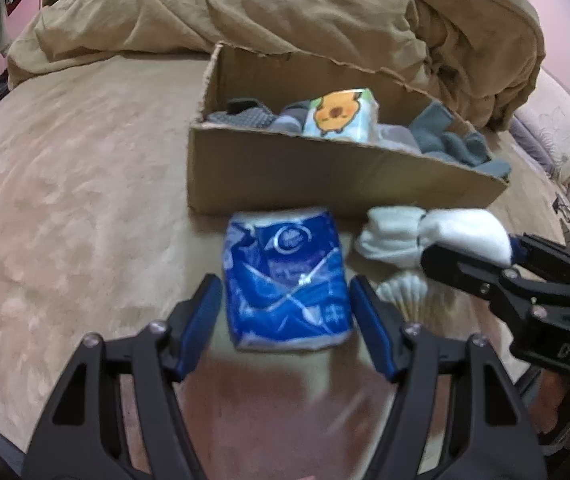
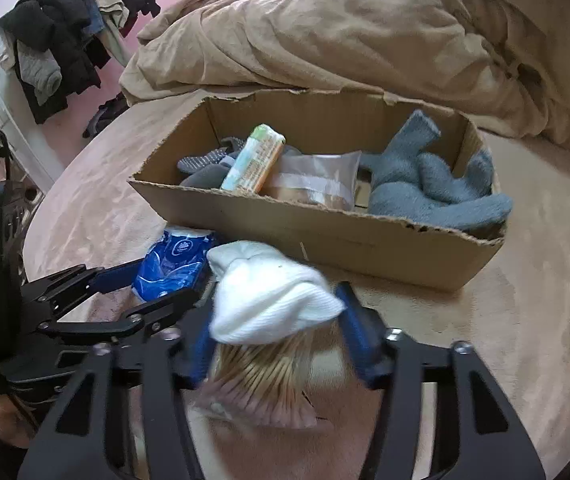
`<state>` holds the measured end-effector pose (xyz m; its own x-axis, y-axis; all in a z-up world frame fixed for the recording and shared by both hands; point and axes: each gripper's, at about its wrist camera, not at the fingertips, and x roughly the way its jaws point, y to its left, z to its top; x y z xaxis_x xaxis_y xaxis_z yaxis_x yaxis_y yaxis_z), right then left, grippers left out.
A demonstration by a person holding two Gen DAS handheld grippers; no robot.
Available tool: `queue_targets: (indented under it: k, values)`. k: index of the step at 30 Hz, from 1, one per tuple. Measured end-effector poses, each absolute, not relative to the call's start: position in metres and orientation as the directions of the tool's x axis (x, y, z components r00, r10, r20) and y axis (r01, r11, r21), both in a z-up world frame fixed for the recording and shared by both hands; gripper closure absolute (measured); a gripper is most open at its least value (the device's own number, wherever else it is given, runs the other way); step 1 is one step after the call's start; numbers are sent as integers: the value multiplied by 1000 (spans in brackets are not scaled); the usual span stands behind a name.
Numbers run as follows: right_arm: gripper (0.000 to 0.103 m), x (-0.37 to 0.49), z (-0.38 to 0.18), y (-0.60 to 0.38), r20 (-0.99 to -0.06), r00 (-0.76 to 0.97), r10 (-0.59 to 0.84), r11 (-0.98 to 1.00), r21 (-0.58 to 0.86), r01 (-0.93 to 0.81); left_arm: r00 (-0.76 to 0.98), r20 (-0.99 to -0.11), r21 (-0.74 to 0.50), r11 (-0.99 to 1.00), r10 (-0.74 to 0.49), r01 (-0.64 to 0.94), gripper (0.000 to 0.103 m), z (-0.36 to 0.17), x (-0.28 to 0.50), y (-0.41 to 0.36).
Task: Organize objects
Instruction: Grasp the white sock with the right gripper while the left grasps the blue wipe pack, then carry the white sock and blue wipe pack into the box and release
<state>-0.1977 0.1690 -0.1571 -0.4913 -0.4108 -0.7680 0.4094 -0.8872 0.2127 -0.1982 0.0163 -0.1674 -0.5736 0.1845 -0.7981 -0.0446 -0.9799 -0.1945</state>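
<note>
A blue tissue pack (image 1: 287, 278) lies on the beige bed in front of an open cardboard box (image 1: 325, 172). My left gripper (image 1: 285, 304) is open, with a finger on each side of the pack, not clamped. My right gripper (image 2: 275, 316) is shut on a rolled white sock pair (image 2: 271, 294), which also shows in the left wrist view (image 1: 433, 236). A bag of cotton swabs (image 2: 261, 376) lies under the sock. The box (image 2: 325, 236) holds grey-blue socks (image 2: 433, 184), a cartoon tissue pack (image 1: 339, 116), grey grip socks (image 2: 209, 162) and a clear pouch (image 2: 317, 180).
A rumpled tan duvet (image 2: 345, 28) is heaped behind the box. A rack of dark clothes (image 2: 65, 28) stands at the far left against a pink wall. The beige bedsheet (image 1: 77, 200) spreads left of the box.
</note>
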Motion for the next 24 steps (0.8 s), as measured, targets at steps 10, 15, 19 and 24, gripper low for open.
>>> queue_targets:
  k: [10,15,19,24]
  values:
    - [68,-196,-148,169,-734,-510,-449,-869,224,442,-569,-805,-190,-982,168,-20,50,-166,-201,13]
    - [70,-184,-136,169,-721,-520,-457,-863,218,456,-576,-796,-208,-978,184,-26,52,-154,-186,15]
    - [70,-175,-124,171,-708,-541,-454,-865,203,460,-588,-786,-219,-975,194,-29,52,-139,-165,16]
    - [70,-155,-105,176,-695,-560,-452,-864,186,467,-618,-763,-228,-973,192,-20,52,-112,-136,10]
